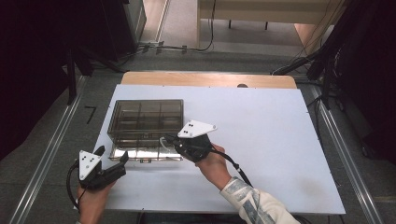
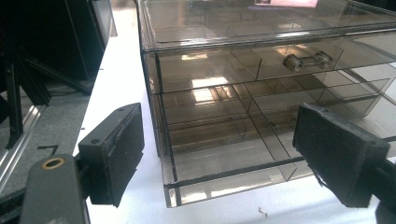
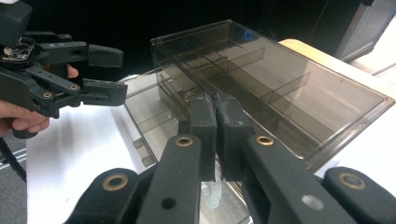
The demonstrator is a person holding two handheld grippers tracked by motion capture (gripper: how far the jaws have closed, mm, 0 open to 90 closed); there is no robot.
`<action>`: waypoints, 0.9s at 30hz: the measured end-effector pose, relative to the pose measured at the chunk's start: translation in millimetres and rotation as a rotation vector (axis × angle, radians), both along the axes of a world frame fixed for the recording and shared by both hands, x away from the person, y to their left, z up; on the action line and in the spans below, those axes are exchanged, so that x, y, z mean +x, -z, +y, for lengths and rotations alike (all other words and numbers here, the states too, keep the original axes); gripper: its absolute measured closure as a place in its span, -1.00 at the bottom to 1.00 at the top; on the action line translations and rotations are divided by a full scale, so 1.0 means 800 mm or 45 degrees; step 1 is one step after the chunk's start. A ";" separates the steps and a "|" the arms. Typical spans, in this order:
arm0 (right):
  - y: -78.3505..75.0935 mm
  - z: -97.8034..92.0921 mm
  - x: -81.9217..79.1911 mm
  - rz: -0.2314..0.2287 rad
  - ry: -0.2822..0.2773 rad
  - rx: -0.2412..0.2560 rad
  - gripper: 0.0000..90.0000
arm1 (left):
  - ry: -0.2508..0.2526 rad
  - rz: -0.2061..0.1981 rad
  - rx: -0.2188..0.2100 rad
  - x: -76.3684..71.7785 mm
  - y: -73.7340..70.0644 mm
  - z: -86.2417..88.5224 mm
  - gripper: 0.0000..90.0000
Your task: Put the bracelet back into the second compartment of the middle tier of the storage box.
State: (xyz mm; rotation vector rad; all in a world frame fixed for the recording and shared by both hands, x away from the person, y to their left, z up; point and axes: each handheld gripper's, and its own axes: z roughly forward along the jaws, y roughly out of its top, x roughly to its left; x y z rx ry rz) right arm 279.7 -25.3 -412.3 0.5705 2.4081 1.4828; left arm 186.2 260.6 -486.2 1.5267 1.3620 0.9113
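My right gripper (image 3: 215, 122) is pinched tight on the clear handle (image 3: 212, 189) of the bottom drawer (image 1: 140, 153), which is pulled out toward me from the smoky plastic drawer box (image 1: 145, 117) at table (image 1: 261, 140) left. My left gripper (image 1: 112, 161) hangs w/ jaws wide, just beside the drawer's left front corner, holding nothing. Drawer compartments look empty; upper drawer handle (image 2: 308, 60) untouched.

drawer handle (image 3: 212, 189) half hidden by claw

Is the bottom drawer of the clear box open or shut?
Open: the bottom drawer juts out past the box front toward the person, and the right gripper is shut on its handle.
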 end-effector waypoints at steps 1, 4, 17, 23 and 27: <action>0.000 0.001 0.000 0.001 0.000 0.000 0.87 | 0.000 0.000 0.000 0.000 0.000 0.000 -0.61; 0.001 0.006 0.001 0.002 -0.003 0.002 0.87 | 0.002 0.000 0.000 0.000 0.000 0.000 -0.61; 0.007 0.027 0.004 0.006 -0.020 0.009 0.87 | 0.011 -0.001 -0.001 0.001 0.000 -0.002 -0.61; 0.007 0.038 0.004 0.009 -0.031 0.013 0.87 | 0.015 -0.002 0.001 0.001 0.000 -0.003 -0.61; 0.009 0.041 0.005 0.007 -0.033 0.005 0.87 | 0.016 -0.003 -0.001 0.001 0.000 -0.003 -0.61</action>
